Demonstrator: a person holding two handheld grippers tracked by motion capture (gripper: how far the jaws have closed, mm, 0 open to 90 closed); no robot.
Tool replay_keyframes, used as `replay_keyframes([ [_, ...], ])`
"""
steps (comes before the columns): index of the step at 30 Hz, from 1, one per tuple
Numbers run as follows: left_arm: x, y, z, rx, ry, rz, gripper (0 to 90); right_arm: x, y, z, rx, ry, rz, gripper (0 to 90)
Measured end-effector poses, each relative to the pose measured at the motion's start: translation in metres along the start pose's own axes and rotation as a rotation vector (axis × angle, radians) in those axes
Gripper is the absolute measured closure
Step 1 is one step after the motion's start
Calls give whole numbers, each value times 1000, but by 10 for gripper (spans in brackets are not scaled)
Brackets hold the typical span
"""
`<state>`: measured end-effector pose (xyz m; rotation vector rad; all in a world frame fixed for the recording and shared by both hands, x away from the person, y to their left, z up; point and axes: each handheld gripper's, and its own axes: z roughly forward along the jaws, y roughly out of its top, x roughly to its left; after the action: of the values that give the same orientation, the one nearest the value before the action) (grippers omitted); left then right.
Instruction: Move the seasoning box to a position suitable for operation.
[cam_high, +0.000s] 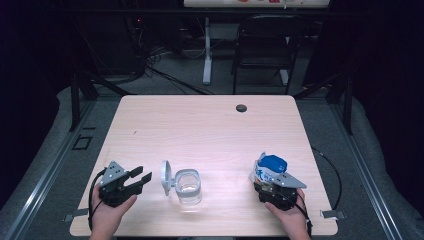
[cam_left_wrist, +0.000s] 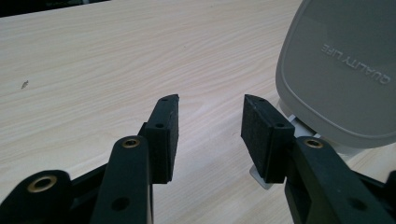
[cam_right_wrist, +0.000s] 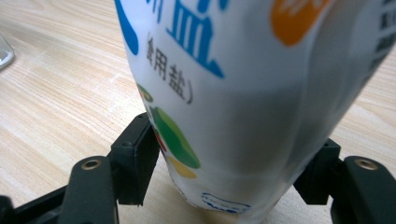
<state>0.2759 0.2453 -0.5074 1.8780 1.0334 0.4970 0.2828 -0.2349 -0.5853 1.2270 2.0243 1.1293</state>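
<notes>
Here the right gripper (cam_high: 272, 186) has its jaws closed against both sides of a white and blue salt bag (cam_right_wrist: 243, 93), which stands upright on the table (cam_high: 210, 125). The left gripper (cam_high: 137, 176) is wide open and holds nothing. Just past its right jaw stands a clear container (cam_high: 188, 186), its grey lid (cam_left_wrist: 341, 70) flipped up.

A pale wood counter (cam_high: 210, 130) carries a small dark round spot (cam_high: 241, 108) far beyond the tongs; farther off stands a black chair (cam_high: 265, 45).
</notes>
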Motion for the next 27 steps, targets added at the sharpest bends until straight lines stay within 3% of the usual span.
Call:
replay_keyframes([
  [27, 1, 0, 0, 3, 3, 0, 572, 4, 1, 1, -4, -9, 7, 384],
])
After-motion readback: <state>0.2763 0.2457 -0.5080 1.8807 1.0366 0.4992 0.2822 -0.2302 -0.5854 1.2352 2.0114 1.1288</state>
